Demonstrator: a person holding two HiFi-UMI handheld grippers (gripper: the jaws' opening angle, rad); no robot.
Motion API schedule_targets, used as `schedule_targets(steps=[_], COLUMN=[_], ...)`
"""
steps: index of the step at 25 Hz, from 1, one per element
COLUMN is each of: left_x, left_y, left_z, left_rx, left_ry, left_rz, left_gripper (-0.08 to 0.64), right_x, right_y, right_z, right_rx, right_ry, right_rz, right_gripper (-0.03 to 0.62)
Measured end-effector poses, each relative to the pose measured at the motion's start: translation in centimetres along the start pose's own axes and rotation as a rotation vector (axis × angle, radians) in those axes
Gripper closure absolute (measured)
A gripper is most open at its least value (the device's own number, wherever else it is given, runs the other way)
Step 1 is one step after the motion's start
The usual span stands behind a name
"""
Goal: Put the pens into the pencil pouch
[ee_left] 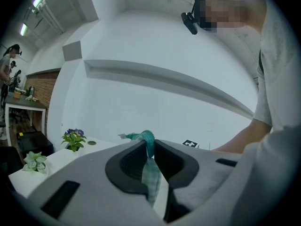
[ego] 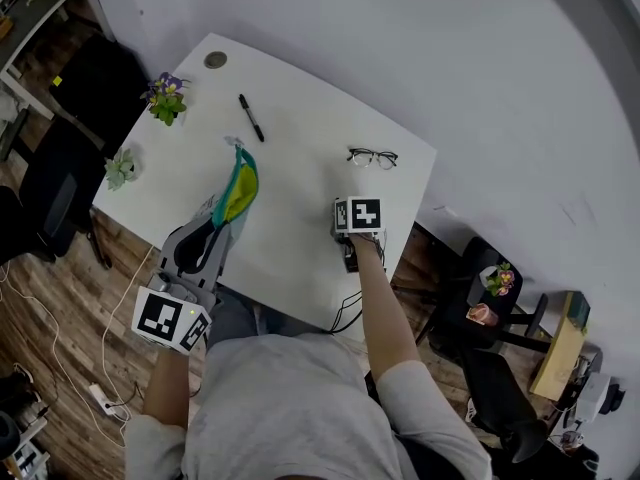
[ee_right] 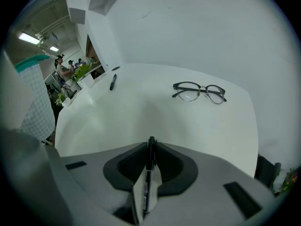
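Though floor (ego: pixel 60 308) is wood, white table (ego: pixel 300 193) bears pen (ego: pixel 251 117).

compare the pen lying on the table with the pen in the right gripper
The loose pen lies flat on the table, untouched; the held pen is clamped between the jaws of the right gripper. The loose pen sits far off by the potted flowers; the held pen is near the table's near edge. Both are slim and black, neither in the pouch yet.

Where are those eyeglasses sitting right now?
In the head view, the eyeglasses lie near the white table's far right edge, well to the right of the loose black pen.
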State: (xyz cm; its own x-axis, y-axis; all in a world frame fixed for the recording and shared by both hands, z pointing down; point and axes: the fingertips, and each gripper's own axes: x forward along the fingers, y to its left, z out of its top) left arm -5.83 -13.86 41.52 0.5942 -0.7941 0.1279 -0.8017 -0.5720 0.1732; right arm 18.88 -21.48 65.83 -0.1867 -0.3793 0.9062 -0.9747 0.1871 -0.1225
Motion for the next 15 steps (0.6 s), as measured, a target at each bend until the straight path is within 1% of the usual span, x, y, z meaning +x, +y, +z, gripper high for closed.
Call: schedule_targets(steps=[2, 5, 8, 11, 15], left_x=[0.2, 0.7, 1.0, 1.4, 1.9], left_y=[0.2, 0.4, 0.6, 0.7, 0.7], left_z=[0.2, 0.5, 1.0, 1.4, 1.9], left_rx=[0.003, 0.007, 0.004, -0.001, -0.005], left_ry=[0.001, -0.002, -0.01, -0.016, -0.025], left_rz=[-0.012, -0.033, -0.056, -0.085, -0.124], left_gripper=[0.495, 0.495, 0.495, 0.495, 0.495], right_x=[-0.2, -1.2, -3.3, -6.3, -10.7], right_y=[0.3, 1.6, 3.8, 6.1, 8.6], right_z=[0.2, 1.2, 3.2, 5.8, 8.7], right_rx=[0.003, 0.03, 0.06, 0.083, 0.095], right_ry=[-0.018, -0.092, -0.21, -0.352, -0.523], right_rz=[0.002, 0.044, 0.114, 0.186, 0.254], right_gripper=[0.522, 0.522, 0.522, 0.522, 0.522])
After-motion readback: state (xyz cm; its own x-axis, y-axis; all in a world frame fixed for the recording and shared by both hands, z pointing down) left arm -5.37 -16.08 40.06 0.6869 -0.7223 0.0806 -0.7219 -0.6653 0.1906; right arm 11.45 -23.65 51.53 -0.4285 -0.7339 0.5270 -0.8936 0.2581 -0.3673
